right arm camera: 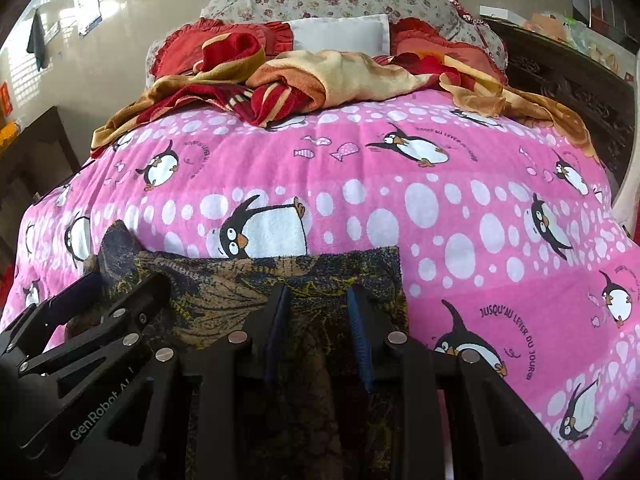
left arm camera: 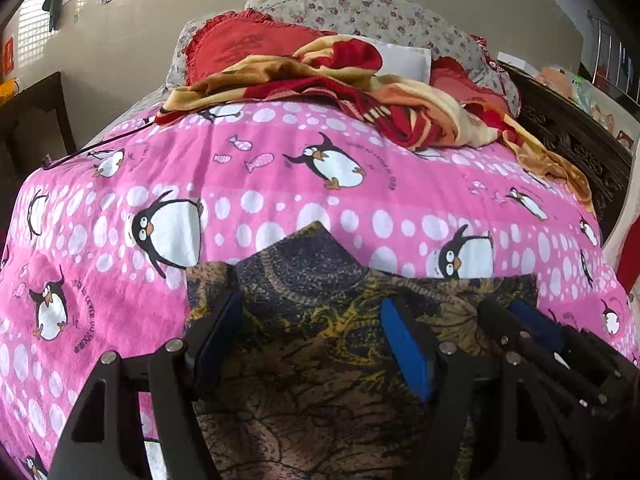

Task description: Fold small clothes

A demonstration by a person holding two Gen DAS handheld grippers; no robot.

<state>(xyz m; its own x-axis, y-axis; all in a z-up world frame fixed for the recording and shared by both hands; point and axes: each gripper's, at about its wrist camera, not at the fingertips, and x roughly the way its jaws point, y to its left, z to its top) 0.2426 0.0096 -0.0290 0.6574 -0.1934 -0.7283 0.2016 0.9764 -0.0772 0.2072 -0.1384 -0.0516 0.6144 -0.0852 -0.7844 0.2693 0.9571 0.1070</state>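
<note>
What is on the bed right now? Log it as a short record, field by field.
surface: pink penguin bedspread
garment: dark patterned cloth with yellow and brown markings, lying at the near edge
far end: crumpled red and yellow blanket, floral pillow, white pillow
left gripper: jaws wide apart over the cloth, nothing pinched
right gripper: jaws narrower, over the cloth's right part; whether it grips is unclear
fold progress: cloth looks partly folded; its top edge is uneven
</note>
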